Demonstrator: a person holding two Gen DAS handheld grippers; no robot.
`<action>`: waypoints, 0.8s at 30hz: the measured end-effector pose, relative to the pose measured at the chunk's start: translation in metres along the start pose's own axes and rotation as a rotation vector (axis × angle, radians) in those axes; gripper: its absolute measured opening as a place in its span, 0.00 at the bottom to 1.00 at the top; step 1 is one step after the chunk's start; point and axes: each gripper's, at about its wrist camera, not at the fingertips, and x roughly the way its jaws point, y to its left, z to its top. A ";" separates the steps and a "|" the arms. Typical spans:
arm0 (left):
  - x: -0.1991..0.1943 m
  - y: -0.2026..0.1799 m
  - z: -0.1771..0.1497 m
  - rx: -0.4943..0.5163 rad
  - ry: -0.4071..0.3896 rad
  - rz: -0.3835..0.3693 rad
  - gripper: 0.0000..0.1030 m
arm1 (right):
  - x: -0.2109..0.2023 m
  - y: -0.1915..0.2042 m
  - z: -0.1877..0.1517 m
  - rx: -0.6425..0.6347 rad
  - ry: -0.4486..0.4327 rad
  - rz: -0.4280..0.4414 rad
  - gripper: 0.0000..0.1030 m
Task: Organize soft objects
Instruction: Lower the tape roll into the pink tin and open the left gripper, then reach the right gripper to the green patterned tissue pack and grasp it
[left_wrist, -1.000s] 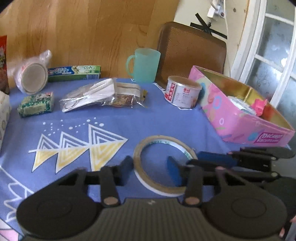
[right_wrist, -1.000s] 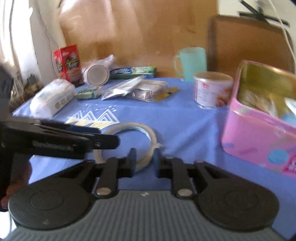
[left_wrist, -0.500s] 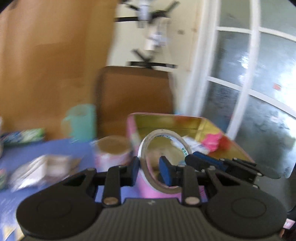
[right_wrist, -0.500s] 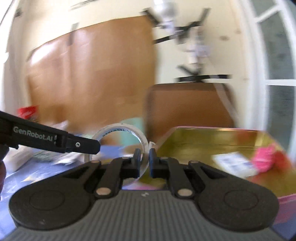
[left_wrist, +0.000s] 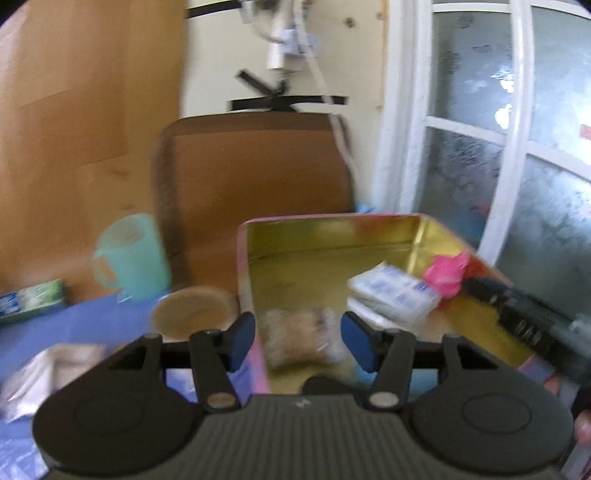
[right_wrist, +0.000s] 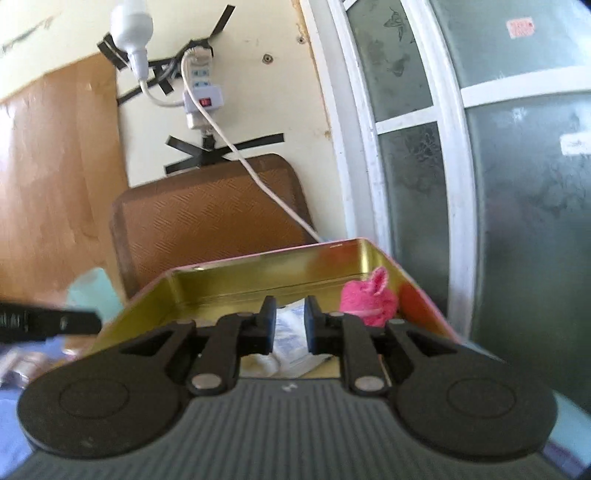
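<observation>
A: Left wrist view: your left gripper (left_wrist: 298, 341) is opening, nothing between; right gripper (right_wrist: 289, 325) too.

B: Yes. Pink tin (left_wrist: 243, 280) already holds white packets (left_wrist: 395, 291), pink cloth (left_wrist: 445, 273); soft bag (left_wrist: 48, 369) remains on tabletop's near-left part.

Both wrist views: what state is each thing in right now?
Pink rectangular tin box: lid off, partly filled.
Left tongs: opening, nothing between them.
Right tongs: opening, narrow gap, empty.
Teal plastic mug: upright.
Pink fluffy cloth: inside tin, far corner.
White printed packet: lying inside tin.
</observation>
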 end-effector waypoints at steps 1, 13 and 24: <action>-0.005 0.007 -0.005 -0.005 0.008 0.014 0.54 | -0.005 0.008 -0.002 -0.002 -0.004 0.017 0.19; -0.058 0.144 -0.079 -0.189 0.097 0.266 0.62 | -0.025 0.149 -0.018 -0.173 0.064 0.389 0.31; -0.095 0.241 -0.148 -0.349 0.068 0.429 0.62 | 0.012 0.255 -0.054 -0.294 0.307 0.571 0.32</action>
